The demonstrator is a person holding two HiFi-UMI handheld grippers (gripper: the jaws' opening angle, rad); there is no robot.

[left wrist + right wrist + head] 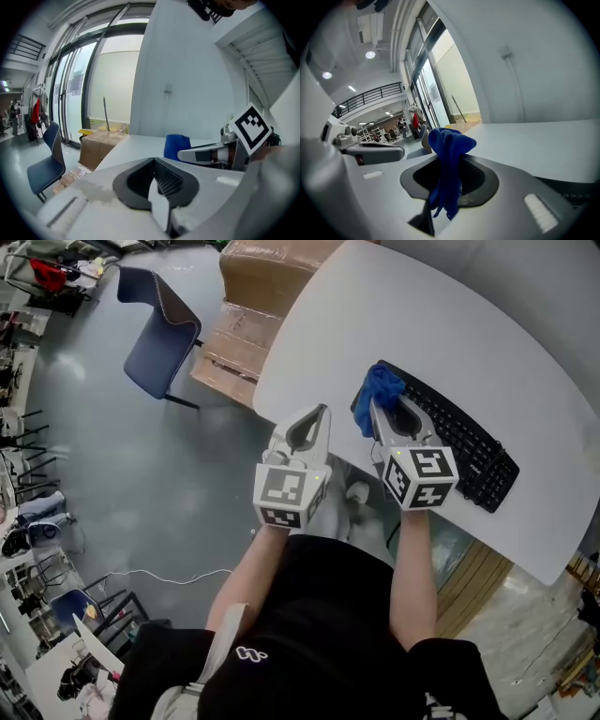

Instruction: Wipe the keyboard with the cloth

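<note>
A black keyboard (457, 440) lies on the white table (375, 315), near its front edge. My right gripper (374, 403) is shut on a blue cloth (379, 388), which bunches up above the keyboard's left end. In the right gripper view the cloth (448, 159) hangs from the closed jaws (442, 140), and a dark strip of keyboard (569, 186) shows at the lower right. My left gripper (324, 411) is shut with nothing in it, at the table's near edge to the left of the cloth. In the left gripper view the cloth (176, 143) sits just beyond the closed tips (153, 160).
A blue chair (155, 329) and cardboard boxes (251, 298) stand on the grey floor left of the table. A white cable (159, 575) trails on the floor. More of the table stretches beyond the keyboard. Glass doors (79, 93) are behind the boxes.
</note>
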